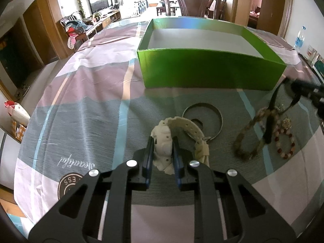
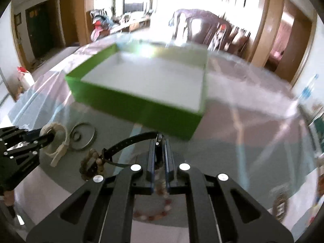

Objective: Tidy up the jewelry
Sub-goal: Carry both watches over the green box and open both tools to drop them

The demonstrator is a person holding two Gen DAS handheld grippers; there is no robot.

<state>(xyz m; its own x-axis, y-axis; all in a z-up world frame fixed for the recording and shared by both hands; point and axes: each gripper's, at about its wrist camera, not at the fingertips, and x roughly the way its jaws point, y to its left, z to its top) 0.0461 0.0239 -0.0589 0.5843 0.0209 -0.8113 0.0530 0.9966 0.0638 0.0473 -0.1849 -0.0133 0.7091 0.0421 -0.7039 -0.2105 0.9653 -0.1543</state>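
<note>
Worktop (image 1: 85, 105) under striped cloth. Green box (image 1: 210, 70) sits open on it, white floor bare. Metal ring (image 1: 219, 119) lies flat near box front. Left tool (image 1: 163, 147) pinches cream watch (image 1: 165, 141) by its case. Right tool (image 2: 159, 147) clamps black watch (image 2: 129, 141), strap trailing onto brown bead bracelet (image 2: 89, 162).

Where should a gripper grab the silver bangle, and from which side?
Take the silver bangle at its right rim, one finger inside the ring and one outside, coming down from above. It lies flat on the tablecloth, and the white watch strap overlaps its near-left edge, so that arc is blocked.
</note>
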